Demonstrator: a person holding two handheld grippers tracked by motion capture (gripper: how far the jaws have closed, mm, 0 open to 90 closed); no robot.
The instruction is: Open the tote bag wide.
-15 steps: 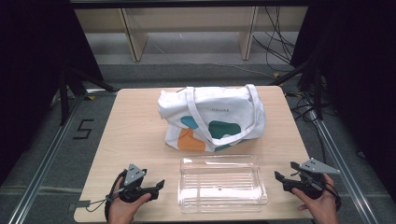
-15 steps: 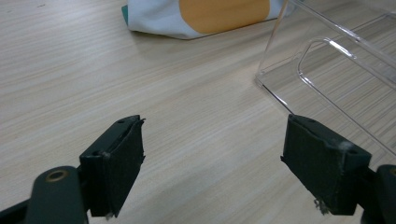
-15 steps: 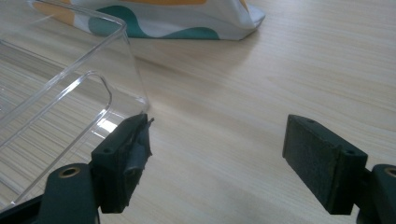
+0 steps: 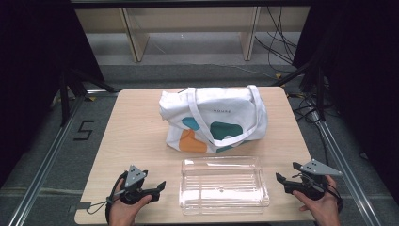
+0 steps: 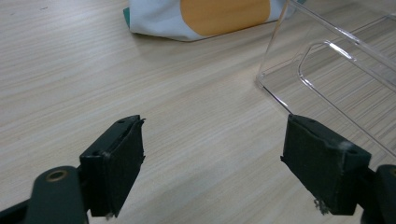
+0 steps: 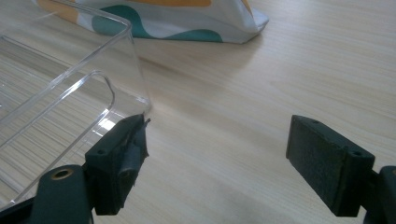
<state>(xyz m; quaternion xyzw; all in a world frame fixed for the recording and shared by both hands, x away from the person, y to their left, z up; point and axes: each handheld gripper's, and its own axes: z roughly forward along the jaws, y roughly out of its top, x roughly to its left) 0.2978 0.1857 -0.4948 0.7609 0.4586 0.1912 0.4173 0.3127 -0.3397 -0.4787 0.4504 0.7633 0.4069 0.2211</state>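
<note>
- At the near left of the table (image 4: pixel 127 122), the left gripper (image 4: pixel 159 188) sits in the person's hand, jaws spread wide, nothing between them, pointing right.
- Near centre: a clear plastic tray (image 4: pixel 225 185), empty, lies between the two grippers.
- Just beyond it, a white tote bag (image 4: pixel 214 117) with teal and orange patches, handles draped over it.
- Near right, the right gripper (image 4: pixel 286 177) points left, jaws wide apart, holding nothing.

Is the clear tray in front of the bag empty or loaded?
Empty. Through the clear tray only its ribbed floor and the table's wood grain show; nothing lies inside. The tote bag sits behind it.
</note>
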